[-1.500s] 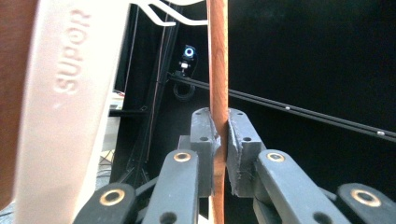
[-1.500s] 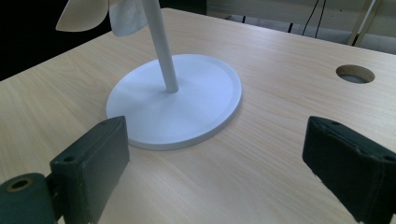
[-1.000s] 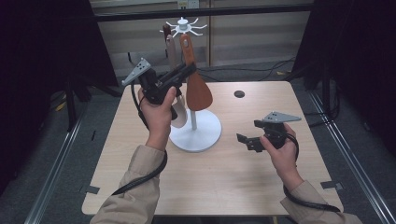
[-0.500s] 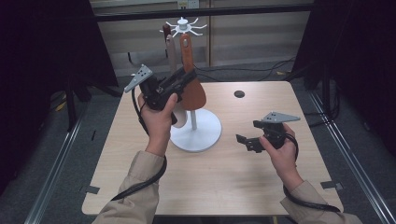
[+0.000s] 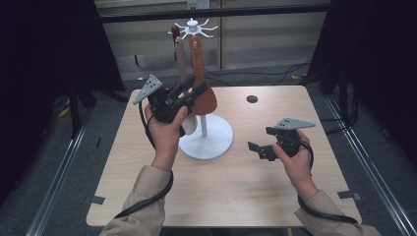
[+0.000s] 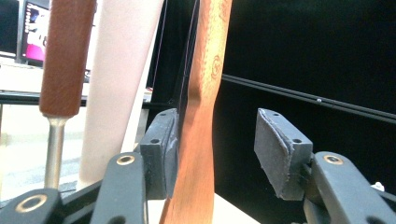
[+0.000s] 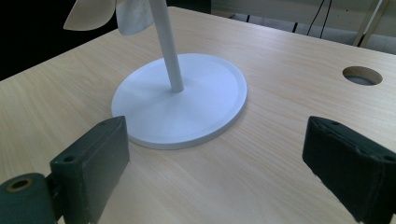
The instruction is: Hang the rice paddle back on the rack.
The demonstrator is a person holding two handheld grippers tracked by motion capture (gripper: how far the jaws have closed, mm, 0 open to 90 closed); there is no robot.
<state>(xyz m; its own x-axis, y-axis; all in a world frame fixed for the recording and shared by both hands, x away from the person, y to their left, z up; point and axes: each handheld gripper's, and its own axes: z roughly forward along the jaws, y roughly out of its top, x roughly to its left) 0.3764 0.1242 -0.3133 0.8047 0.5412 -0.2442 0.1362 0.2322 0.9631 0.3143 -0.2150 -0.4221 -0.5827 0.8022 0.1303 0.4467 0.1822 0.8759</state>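
A white utensil stand (image 5: pixel 205 142) rises from the middle of the table, with hooks at its top (image 5: pixel 193 25). From them hang a wooden spatula (image 5: pixel 198 59), a beige utensil (image 6: pixel 119 84) and a dark brown handle (image 6: pixel 65 56). My left gripper (image 5: pixel 194 88) is raised at the spatula's handle (image 6: pixel 201 116). Its jaws have just been opening. The handle stands between them, against one pad (image 6: pixel 161 149) and clear of the other (image 6: pixel 280 154). My right gripper (image 5: pixel 260 140) stands open and empty low over the table, facing the stand's round base (image 7: pixel 187 102).
A round hole (image 5: pixel 252 99) is cut in the tabletop at the back right. Cables trail from both grippers toward the table's near edge. Dark curtains stand to the left and right of the table.
The left gripper's jaws have spread apart around the wooden spatula's handle, and that hand has shifted slightly. The right gripper has stayed where it was.
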